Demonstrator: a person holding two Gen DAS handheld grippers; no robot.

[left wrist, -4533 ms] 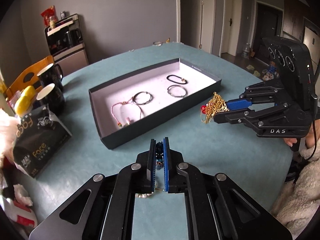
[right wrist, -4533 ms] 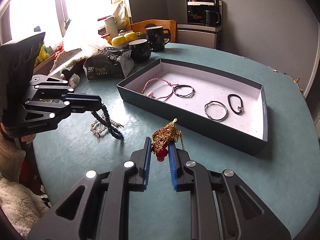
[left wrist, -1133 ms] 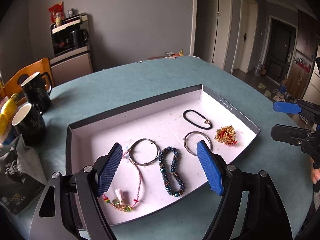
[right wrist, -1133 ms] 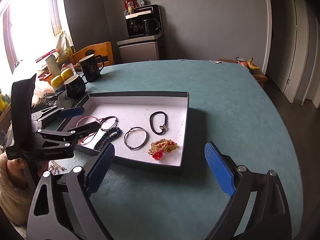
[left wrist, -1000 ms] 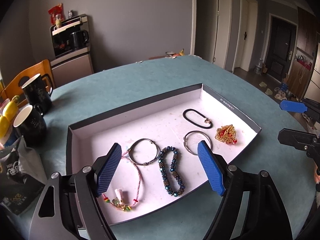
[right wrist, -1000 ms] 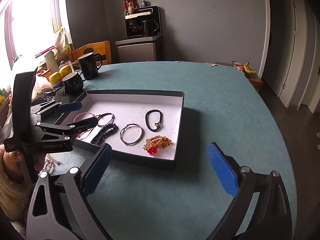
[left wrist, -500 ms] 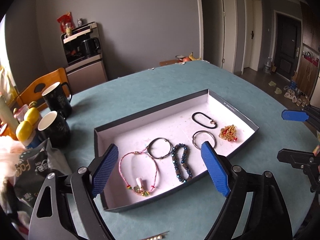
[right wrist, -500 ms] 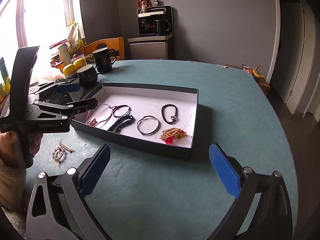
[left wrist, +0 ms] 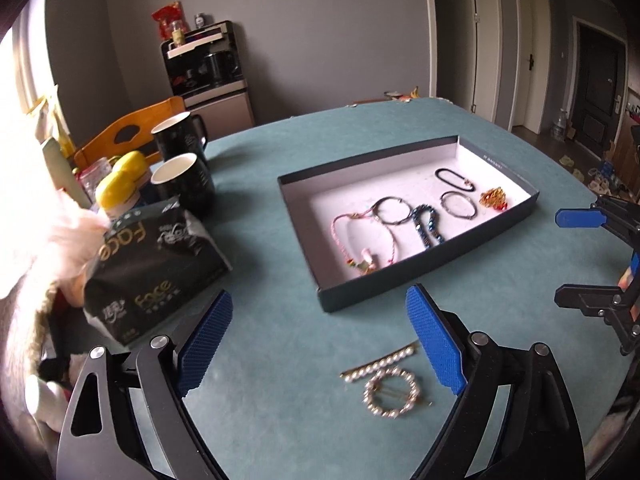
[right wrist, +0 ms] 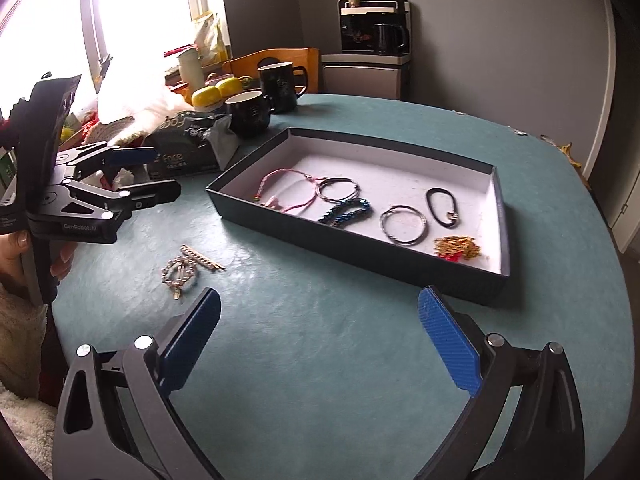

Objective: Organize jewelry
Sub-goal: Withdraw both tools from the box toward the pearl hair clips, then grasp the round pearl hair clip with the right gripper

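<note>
A dark tray [left wrist: 420, 288] [right wrist: 360, 248] with a white floor holds a pink cord bracelet [left wrist: 352, 236], a blue bead bracelet [left wrist: 428, 224] [right wrist: 346, 212], two rings, a black loop [right wrist: 442, 206] and a gold chain with a red bead [left wrist: 494, 199] [right wrist: 456, 249]. A pearl hairpin [left wrist: 380, 364] and a round pearl clip [left wrist: 392, 392] [right wrist: 179, 274] lie on the teal table in front of the tray. My left gripper [left wrist: 320, 344] [right wrist: 152, 172] is open and empty above them. My right gripper [right wrist: 320, 340] [left wrist: 560, 260] is open and empty, right of the tray.
Two black mugs [left wrist: 184, 184] [right wrist: 280, 86], a black tissue pack [left wrist: 156, 264] [right wrist: 188, 148], yellow containers [left wrist: 120, 184] and white fabric crowd the table's left side. A wooden chair [left wrist: 128, 132] and a cabinet with a kettle [right wrist: 372, 52] stand behind.
Both grippers let go of their jewelry into the tray and opened. Both have since drawn back from the tray; the left one now hangs over the pearl hairpin and clip.
</note>
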